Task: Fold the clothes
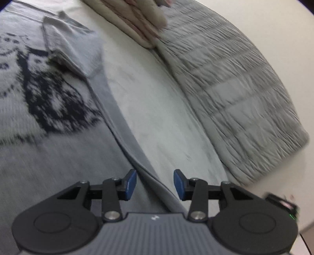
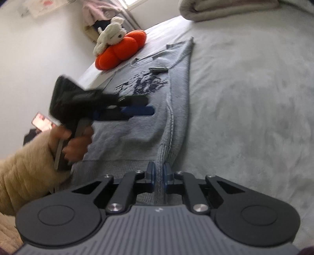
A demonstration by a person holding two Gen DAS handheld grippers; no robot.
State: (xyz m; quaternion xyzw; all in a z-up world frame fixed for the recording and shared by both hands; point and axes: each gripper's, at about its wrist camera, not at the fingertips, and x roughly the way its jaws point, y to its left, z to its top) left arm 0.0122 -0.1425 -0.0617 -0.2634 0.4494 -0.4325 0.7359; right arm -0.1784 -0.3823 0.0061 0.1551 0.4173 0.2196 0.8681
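A grey knitted sweater (image 1: 64, 149) with a dark pattern lies flat on the bed, one sleeve (image 1: 64, 45) folded across its chest. My left gripper (image 1: 155, 184) is open, with the sweater's side edge running under the gap between its blue pads (image 1: 130, 185); the pads do not press on it. In the right wrist view the same sweater (image 2: 141, 129) stretches away, and my right gripper (image 2: 158, 172) is shut on its ribbed bottom edge. My left gripper (image 2: 150, 105) hovers over the sweater's middle, held by a hand (image 2: 76, 143) in a beige fluffy sleeve.
A light grey bed sheet (image 2: 245, 98) spreads to the right of the sweater. A grey quilted blanket (image 1: 231, 86) lies along the bed's side. An orange cushion (image 2: 121, 51) with a white plush toy (image 2: 109, 35) sits at the bed's far corner. A folded blanket (image 2: 225, 7) lies beyond.
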